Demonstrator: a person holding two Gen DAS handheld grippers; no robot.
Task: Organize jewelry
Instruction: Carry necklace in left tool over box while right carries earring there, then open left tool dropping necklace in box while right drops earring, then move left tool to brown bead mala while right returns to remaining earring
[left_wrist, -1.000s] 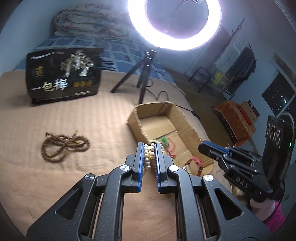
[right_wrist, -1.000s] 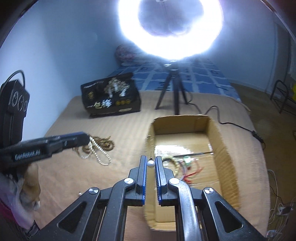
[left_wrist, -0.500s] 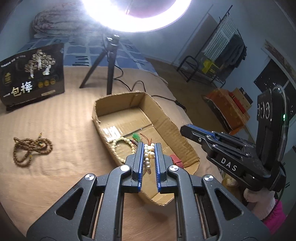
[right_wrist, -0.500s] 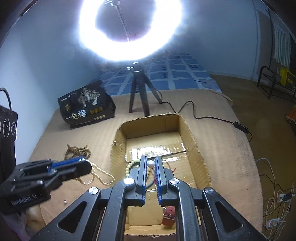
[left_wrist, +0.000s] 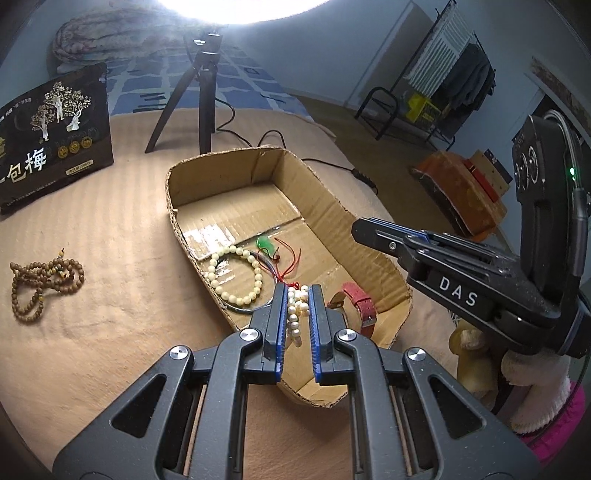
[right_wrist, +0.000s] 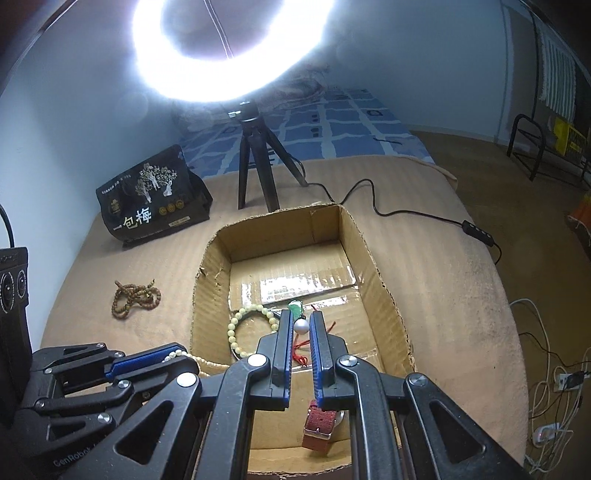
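Left wrist view: a white pearl strand is clamped between the left gripper fingers, over the near end of the cardboard box. The right gripper pinches a single pearl bead above the box. Inside the box lie a cream bead bracelet, a green pendant and a red watch strap. Left of the box, a brown bead mala rests on the bed.

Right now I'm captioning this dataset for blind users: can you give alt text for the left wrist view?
The left gripper holds a white pearl strand between its fingers above an open cardboard box that contains a cream bead bracelet and a red watch strap. Brown prayer beads lie on the tan blanket to the left.
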